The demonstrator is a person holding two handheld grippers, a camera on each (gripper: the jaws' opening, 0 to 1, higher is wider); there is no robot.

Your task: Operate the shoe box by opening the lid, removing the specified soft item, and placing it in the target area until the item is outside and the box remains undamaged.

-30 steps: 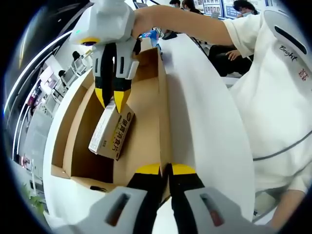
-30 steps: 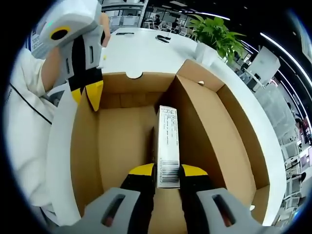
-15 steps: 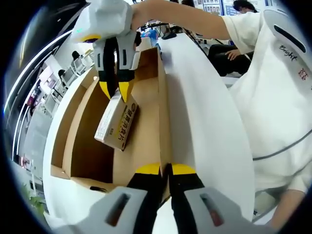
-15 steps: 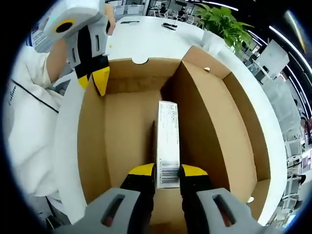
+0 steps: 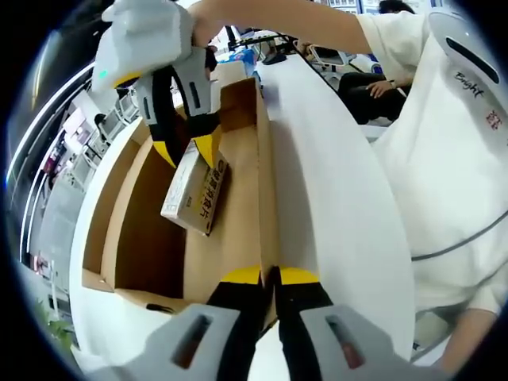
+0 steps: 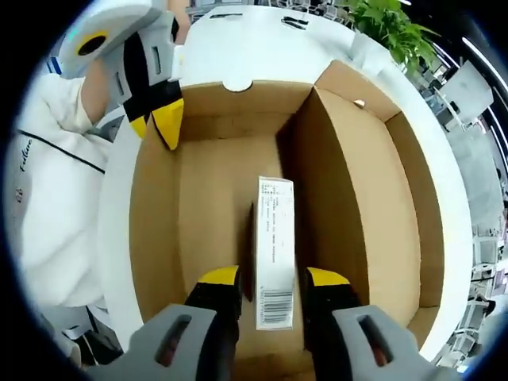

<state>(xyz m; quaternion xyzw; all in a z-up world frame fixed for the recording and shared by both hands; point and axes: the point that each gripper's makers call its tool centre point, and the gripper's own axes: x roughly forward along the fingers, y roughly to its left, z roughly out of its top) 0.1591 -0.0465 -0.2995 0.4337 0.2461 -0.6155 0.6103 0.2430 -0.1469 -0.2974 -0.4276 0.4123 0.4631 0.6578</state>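
Note:
An open brown shoe box (image 5: 262, 175) (image 6: 198, 206) lies on a white table, its lid (image 6: 381, 206) (image 5: 99, 222) folded out flat beside it. A small printed carton (image 6: 274, 230) (image 5: 194, 190) hangs tilted over the box floor. My right gripper (image 6: 274, 278) (image 5: 188, 152) straddles the carton's near end. Its jaws stand open, with a narrow gap showing on each side of the carton. My left gripper (image 5: 271, 276) (image 6: 155, 131) is shut on the top edge of the box's side wall, near a corner.
The white table (image 5: 333, 198) (image 6: 238, 40) runs along the box's side. A person in a white shirt (image 5: 452, 159) stands close against that edge. A potted plant (image 6: 389, 20) stands at the table's far end. Other people sit at desks in the background.
My right gripper's jaws have spread apart from the carton's sides. The right gripper view now looks down on the box from higher. My left gripper keeps its hold on the wall.

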